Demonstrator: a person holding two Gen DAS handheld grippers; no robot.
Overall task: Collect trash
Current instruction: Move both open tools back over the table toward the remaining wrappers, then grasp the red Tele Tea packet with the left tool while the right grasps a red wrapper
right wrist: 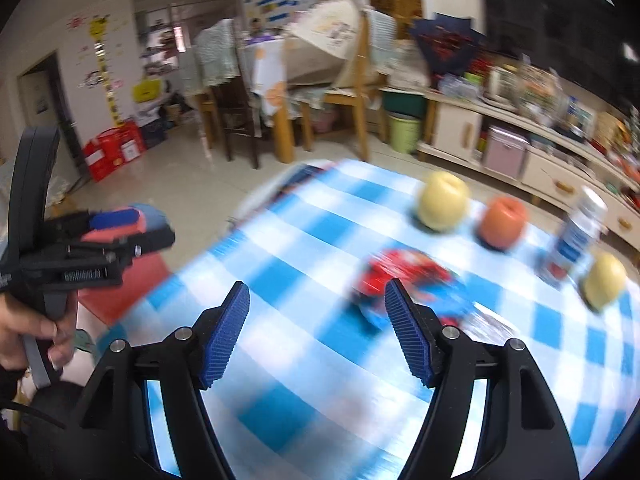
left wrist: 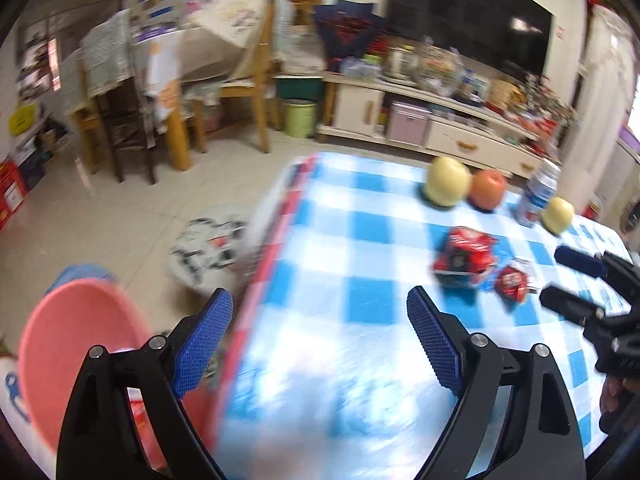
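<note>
A crumpled red wrapper lies on the blue-and-white checked tablecloth, with a smaller red wrapper just to its right. My left gripper is open and empty over the table's left edge. A pink bin stands on the floor below and left of it. My right gripper is open with nothing between its pads; the red wrapper lies blurred just beyond its right finger. Each gripper shows in the other's view: the right gripper at the right edge, the left gripper at the left, held by a hand.
Two yellow apples, an orange-red apple and a blue-and-white can stand along the table's far side. A patterned stool sits on the floor by the table's left edge. Chairs, a green bin and cabinets lie beyond.
</note>
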